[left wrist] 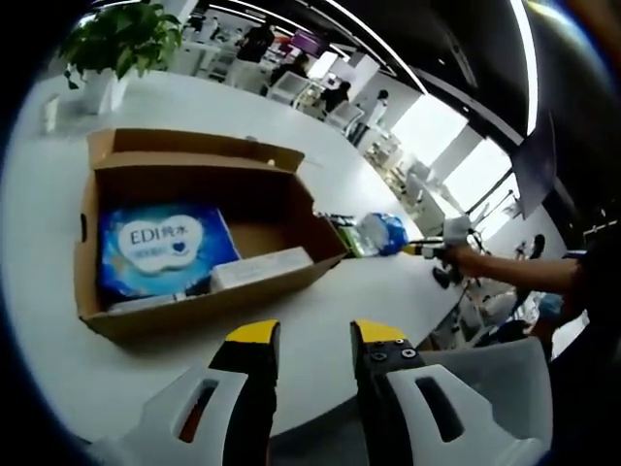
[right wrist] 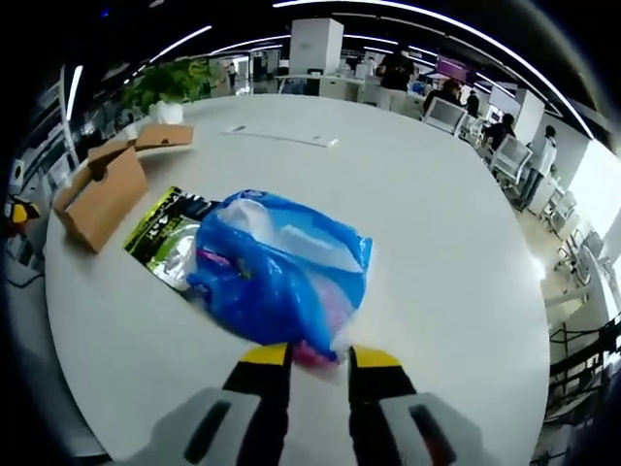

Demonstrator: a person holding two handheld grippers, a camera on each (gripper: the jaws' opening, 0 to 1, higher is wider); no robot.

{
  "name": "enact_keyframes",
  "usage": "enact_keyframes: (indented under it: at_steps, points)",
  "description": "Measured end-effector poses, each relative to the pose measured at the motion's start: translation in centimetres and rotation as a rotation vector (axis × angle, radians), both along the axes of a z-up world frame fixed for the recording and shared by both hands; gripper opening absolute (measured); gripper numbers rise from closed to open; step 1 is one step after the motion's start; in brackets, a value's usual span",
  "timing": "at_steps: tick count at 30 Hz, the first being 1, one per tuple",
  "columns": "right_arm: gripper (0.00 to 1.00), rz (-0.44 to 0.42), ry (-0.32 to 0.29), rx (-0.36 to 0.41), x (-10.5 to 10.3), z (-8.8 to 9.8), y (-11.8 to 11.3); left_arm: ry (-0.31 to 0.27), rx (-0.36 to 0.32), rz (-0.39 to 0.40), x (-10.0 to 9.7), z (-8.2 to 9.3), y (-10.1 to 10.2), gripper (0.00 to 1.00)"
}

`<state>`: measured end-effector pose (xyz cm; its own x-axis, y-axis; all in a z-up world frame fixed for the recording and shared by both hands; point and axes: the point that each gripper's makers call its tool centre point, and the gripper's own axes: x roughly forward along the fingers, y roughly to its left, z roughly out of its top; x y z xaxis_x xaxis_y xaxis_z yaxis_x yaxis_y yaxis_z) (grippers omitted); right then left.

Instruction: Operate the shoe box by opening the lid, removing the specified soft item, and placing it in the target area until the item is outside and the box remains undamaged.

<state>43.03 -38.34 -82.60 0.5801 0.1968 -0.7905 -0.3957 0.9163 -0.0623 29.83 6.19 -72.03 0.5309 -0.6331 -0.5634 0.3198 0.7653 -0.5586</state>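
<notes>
Box (left wrist: 194,233) sits open on the white surface (left wrist: 320,320) ahead of the left gripper (left wrist: 315,335), whose jaws stand spread and empty; a blue pack (left wrist: 160,248) lies inside. Right gripper (right wrist: 318,355) jaws pinch the blue bag's (right wrist: 281,272) near edge; the bag rests on the surface, overlapping a green packet (right wrist: 160,233).

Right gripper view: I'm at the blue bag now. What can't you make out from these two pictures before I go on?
- Right gripper: the blue bag covers its fingertips, so a grip cannot be confirmed.
- Green packet, right gripper view: the bag overlaps it; print too small to read.
- Shoe box, left gripper view: the near wall hides the lower edge of the tissue pack.
</notes>
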Motion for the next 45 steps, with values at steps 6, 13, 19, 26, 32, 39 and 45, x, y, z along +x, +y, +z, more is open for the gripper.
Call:
enact_keyframes:
  at_steps: [6,13,19,26,32,39,45]
  points:
    - [0.26,0.01,0.0,-0.055,-0.7,0.2,-0.6,-0.01,0.003,-0.005,0.1,0.2,0.0,0.29]
    - [0.3,-0.009,-0.05,-0.028,-1.9,2.2,0.3,-0.025,-0.005,-0.012,0.5,0.7,-0.2,0.29]
    - [0.32,-0.002,-0.09,0.002,-2.7,4.1,2.1,-0.039,-0.01,-0.024,0.7,1.0,-0.4,0.29]
    - [0.34,0.059,-0.139,0.109,-2.9,6.6,6.6,-0.053,-0.015,-0.022,0.7,1.3,0.4,0.29]
    - [0.34,0.093,-0.143,0.154,-3.1,7.7,9.8,-0.066,-0.011,-0.015,1.0,1.8,1.7,0.3]
    - [0.34,0.171,-0.153,0.176,-3.6,8.8,13.5,-0.084,-0.007,0.012,1.4,2.5,3.4,0.3]
    - [0.33,0.21,-0.153,0.193,-3.4,9.4,15.9,-0.098,-0.005,0.031,1.4,3.0,4.5,0.3]
